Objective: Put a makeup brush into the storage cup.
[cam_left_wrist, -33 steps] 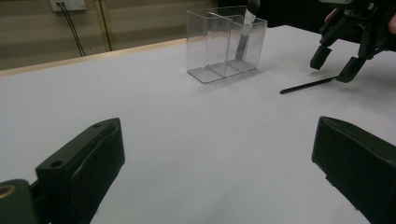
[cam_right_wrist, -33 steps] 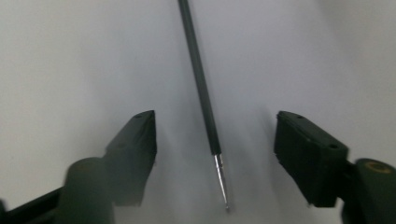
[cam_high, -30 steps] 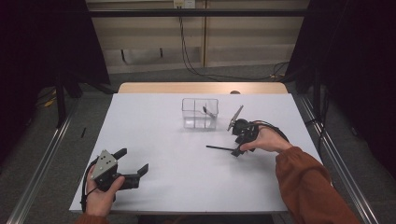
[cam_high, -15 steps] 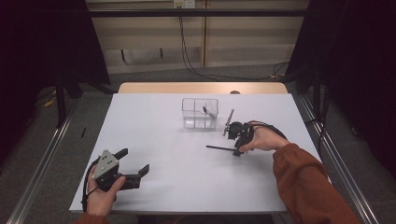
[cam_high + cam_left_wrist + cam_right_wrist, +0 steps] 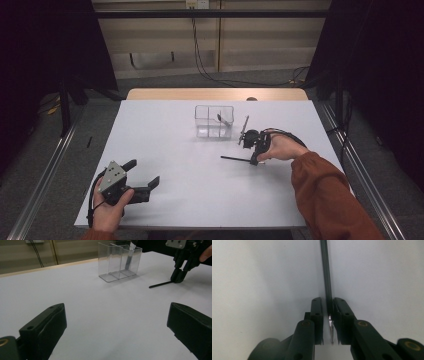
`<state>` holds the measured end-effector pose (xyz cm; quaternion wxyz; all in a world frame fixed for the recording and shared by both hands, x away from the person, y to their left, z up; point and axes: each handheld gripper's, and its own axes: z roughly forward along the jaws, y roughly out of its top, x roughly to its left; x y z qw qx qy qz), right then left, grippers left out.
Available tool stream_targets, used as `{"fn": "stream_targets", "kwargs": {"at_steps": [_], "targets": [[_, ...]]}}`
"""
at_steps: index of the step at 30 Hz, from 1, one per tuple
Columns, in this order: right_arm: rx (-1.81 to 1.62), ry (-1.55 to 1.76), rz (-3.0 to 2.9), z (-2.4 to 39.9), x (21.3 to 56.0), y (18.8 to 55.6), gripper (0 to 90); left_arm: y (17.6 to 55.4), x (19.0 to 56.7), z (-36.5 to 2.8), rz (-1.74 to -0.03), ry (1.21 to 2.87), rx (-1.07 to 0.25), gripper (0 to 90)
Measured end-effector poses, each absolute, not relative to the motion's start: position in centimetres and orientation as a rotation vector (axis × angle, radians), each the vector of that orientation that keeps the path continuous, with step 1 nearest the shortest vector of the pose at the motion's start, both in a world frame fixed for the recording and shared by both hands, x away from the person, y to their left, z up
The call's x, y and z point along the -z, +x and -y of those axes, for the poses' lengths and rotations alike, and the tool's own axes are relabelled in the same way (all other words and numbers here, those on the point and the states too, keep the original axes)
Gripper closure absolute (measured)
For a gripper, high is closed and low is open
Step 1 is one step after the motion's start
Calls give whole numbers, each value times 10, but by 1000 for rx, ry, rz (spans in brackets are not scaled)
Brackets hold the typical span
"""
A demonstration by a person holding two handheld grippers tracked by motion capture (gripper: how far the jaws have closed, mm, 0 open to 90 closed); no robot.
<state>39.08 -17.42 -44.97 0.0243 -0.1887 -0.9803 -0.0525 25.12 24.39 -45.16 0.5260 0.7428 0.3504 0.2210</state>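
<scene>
A white surface stands in a dim room with dark curtains at both sides. The right gripper points down at the surface, and its fingers have just been closing and now clench a thin black stick lying flat, its free end toward nine o'clock. At eleven o'clock from it stands a clear box. At seven o'clock on the surface the left gripper rests, fingers released.

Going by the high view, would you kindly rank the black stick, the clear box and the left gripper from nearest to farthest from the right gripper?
1. The black stick: between the right gripper's jaws, which have just been closing, lying flat and pointing left.
2. The clear box: just beyond, up and left.
3. The left gripper: far off at the table's near left corner, open.
</scene>
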Motion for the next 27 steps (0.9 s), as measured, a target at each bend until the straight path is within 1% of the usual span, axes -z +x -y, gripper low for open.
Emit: {"fn": "stream_targets", "kwargs": {"at_steps": [3,14,18,23,27], "targets": [[178,-589,3018,176,450,393,866,251,452,-243,-832,1784,-525,29],[228,-593,3019,181,450,391,866,251,451,-244,-830,1788,-533,29],[319,-624,3004,188,451,390,867,250,450,-244,-822,1785,-533,29],[331,-640,2991,190,450,390,866,250,450,-244,-823,1785,-536,29],[414,-643,2991,191,444,389,866,250,451,-244,-823,1783,-535,29]]}}
